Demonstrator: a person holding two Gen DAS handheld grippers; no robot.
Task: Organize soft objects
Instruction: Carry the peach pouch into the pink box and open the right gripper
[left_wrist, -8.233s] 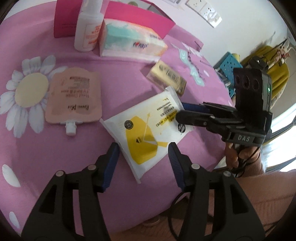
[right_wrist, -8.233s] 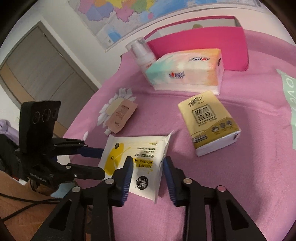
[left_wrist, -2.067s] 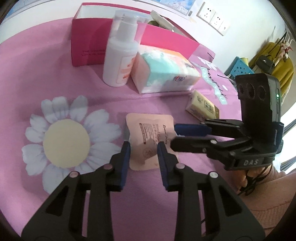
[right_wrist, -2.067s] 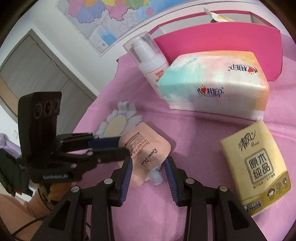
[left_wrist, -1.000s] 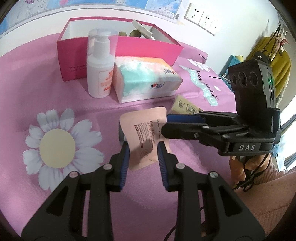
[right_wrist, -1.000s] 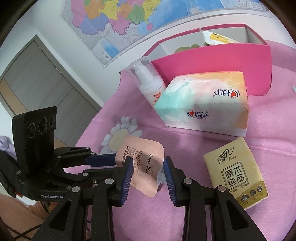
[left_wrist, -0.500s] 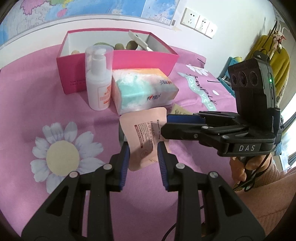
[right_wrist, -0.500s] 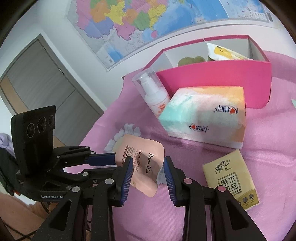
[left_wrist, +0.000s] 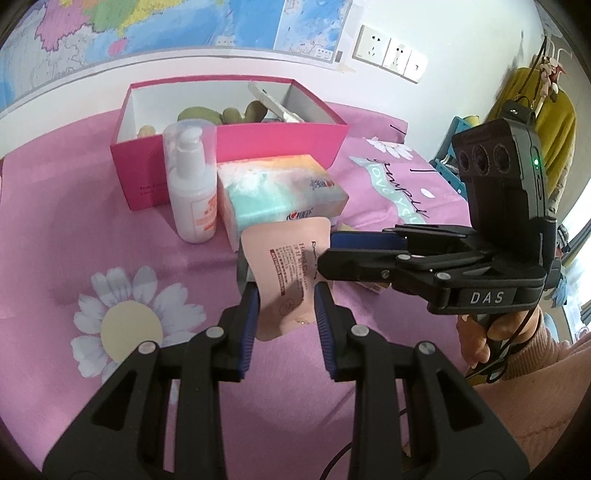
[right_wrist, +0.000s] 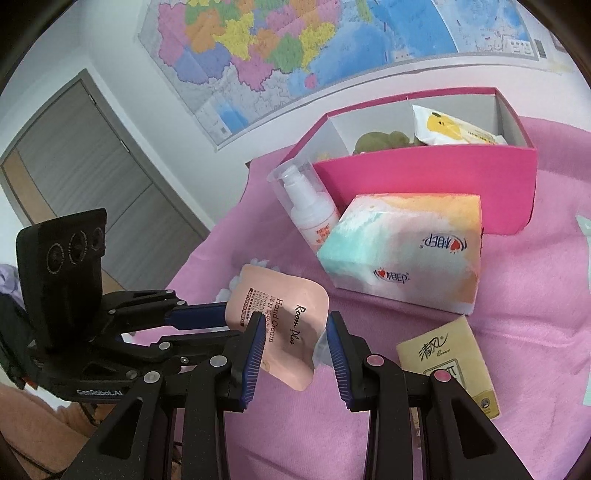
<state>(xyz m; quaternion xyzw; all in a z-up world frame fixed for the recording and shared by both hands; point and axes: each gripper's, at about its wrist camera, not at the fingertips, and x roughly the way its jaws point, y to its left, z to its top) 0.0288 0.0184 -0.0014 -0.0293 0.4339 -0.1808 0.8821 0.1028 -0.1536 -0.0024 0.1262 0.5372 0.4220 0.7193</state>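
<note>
A peach hand cream pouch hangs in the air above the pink cloth, held by both grippers. My left gripper is shut on its lower end. My right gripper is shut on its side near the spout; the pouch also shows in the right wrist view. Beyond stands a pink box with green soft items and a yellow-and-white wipes pack inside. A pastel tissue pack lies in front of the box. A small yellow tissue pack lies at the right.
A white pump bottle stands in front of the box, left of the pastel tissue pack. The pink cloth has a daisy print. A wall with a map and sockets rises behind the box.
Both grippers have lifted the pouch higher off the cloth and carried it towards the box. The wipes pack that lay on the cloth earlier now lies in the box.
</note>
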